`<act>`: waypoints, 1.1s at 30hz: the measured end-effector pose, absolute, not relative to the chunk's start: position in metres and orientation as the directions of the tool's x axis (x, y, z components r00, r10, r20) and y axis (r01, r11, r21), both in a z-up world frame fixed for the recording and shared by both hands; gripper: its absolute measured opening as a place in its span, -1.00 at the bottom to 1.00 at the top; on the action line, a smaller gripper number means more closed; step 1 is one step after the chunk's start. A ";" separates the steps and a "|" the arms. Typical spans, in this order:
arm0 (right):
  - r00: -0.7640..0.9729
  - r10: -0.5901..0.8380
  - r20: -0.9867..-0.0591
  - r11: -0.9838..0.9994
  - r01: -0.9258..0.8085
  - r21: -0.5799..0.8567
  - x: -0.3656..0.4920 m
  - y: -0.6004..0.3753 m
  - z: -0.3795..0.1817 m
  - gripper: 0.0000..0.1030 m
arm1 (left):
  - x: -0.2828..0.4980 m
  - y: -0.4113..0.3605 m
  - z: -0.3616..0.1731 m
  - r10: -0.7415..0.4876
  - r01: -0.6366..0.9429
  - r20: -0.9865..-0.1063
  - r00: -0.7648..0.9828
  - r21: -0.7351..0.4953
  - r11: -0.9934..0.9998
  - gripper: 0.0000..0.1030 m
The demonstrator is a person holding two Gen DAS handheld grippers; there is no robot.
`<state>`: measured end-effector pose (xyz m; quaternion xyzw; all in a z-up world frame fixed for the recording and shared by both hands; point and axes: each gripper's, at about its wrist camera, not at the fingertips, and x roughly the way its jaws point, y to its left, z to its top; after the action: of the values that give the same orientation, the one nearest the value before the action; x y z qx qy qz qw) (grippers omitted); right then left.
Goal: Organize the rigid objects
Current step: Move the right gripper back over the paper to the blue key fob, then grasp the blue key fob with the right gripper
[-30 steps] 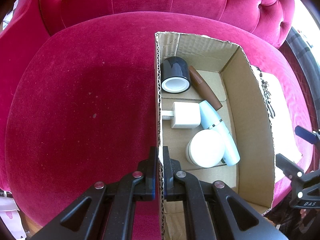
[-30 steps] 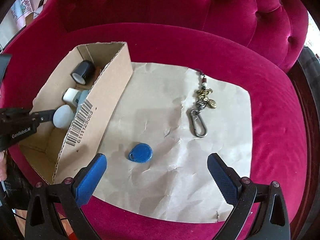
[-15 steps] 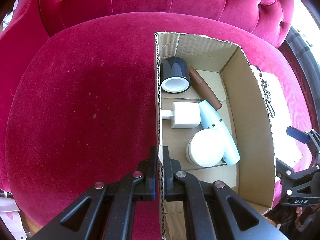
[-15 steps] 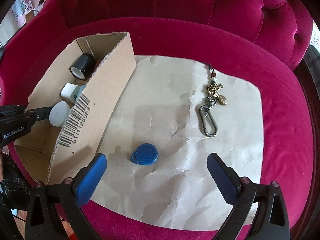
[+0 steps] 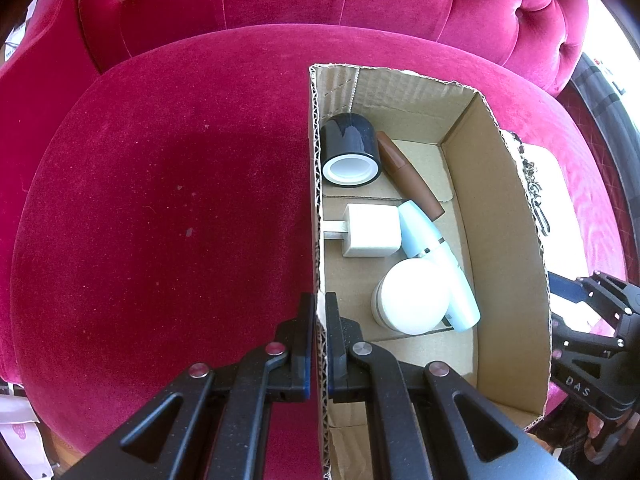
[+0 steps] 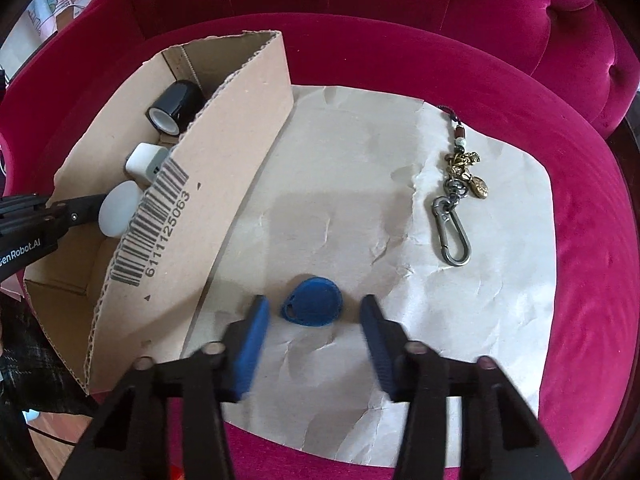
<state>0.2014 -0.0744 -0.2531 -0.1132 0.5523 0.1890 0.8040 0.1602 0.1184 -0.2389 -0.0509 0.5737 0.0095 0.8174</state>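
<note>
Closing fast, your right gripper has brought its blue pads from full spread to a narrow gap and come down over the paper since a second ago — the blue key fob now sits between the jaws, with a sliver of paper still showing on each side, so nothing is gripped yet. One pad is blurred, so I judge the squeeze is not finished.

Keep the pads low, tips brushing the brown paper sheet, so they catch the fob's thin edge rather than riding over its domed top. The fob lies flat and looks slick; centre it between the pads before you squeeze, or it may squirt forward, away from the jaws. Pinch only the fob — if the paper bunches up with it, ease off and reset.

Ahead of the jaws and to their right lies the keychain, well apart and not in your way. To the left of the jaws stands the cardboard box, its barcoded wall just beside your left pad; do not nudge it as you lift.

Your left gripper is clamped tight on the box's near wall, steadying it. Hold that. Inside, beyond those jaws, rest a black cap, brown tube, white cube, pale blue bottle and white jar.
</note>
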 end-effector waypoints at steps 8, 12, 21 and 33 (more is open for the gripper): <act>0.322 0.170 -0.931 0.902 -0.431 0.015 0.193 -0.077 -0.248 -0.91 | 0.160 0.118 -0.239 -0.043 -0.073 -0.939 0.342 -0.072 0.995 -0.92; 0.322 0.169 -0.932 0.905 -0.425 0.017 0.193 -0.078 -0.242 -0.92 | 0.160 0.119 -0.238 -0.045 -0.072 -0.938 0.343 -0.074 0.995 -0.92; 0.315 0.161 -0.936 0.911 -0.413 0.018 0.201 -0.079 -0.233 -0.76 | 0.160 0.119 -0.238 -0.044 -0.072 -0.938 0.343 -0.073 0.995 -0.92; 0.302 0.177 -0.937 0.898 -0.439 0.028 0.210 -0.063 -0.241 -0.12 | 0.161 0.119 -0.239 -0.044 -0.072 -0.939 0.342 -0.073 0.995 -0.92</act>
<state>0.2100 -0.0630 -0.2412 -0.1175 0.5582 0.1931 0.7983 0.1610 0.1188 -0.2390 -0.0505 0.5737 0.0085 0.8175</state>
